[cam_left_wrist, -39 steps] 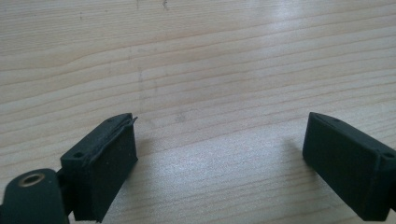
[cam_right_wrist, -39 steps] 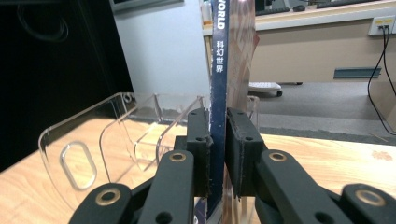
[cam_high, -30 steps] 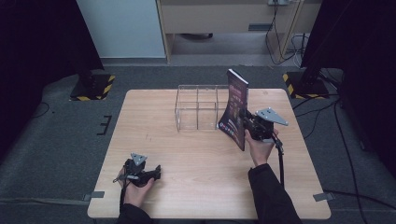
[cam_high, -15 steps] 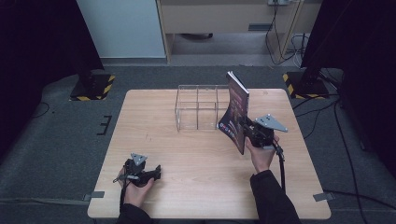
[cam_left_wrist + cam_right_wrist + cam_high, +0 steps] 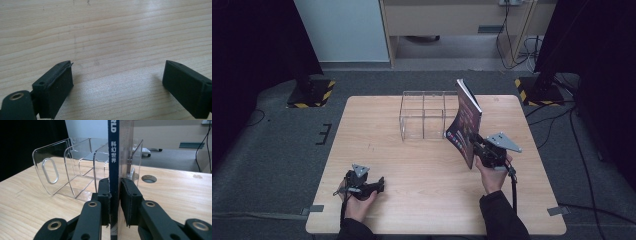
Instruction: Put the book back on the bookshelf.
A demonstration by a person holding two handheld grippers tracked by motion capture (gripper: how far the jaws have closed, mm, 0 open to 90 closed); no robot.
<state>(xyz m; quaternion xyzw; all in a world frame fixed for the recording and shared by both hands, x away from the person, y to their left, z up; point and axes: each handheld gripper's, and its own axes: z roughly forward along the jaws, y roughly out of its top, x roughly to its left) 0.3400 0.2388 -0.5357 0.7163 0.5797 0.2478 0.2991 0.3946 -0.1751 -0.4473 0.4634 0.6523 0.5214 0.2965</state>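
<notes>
At the near left of the wooden table (image 5: 412, 160), the left gripper (image 5: 363, 183) rests low over bare wood with its jaws spread wide and nothing between them. Farther right, the clear acrylic rack (image 5: 424, 117) stands at the far middle. Just right of it, the right gripper (image 5: 482, 150) is clenched on the spine of a magazine (image 5: 464, 122), held upright and tilted beside the rack's right end.

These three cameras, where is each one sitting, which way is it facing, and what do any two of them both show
High view: above the near table edge, facing forward and down; table, both forearms, left gripper, right gripper.
Left gripper view: on that gripper, facing bare wood close up; open jaws.
Right gripper view: on that gripper, facing the clear rack; jaws shut on the magazine.
Shared: high and right gripper views both show magazine and rack.
</notes>
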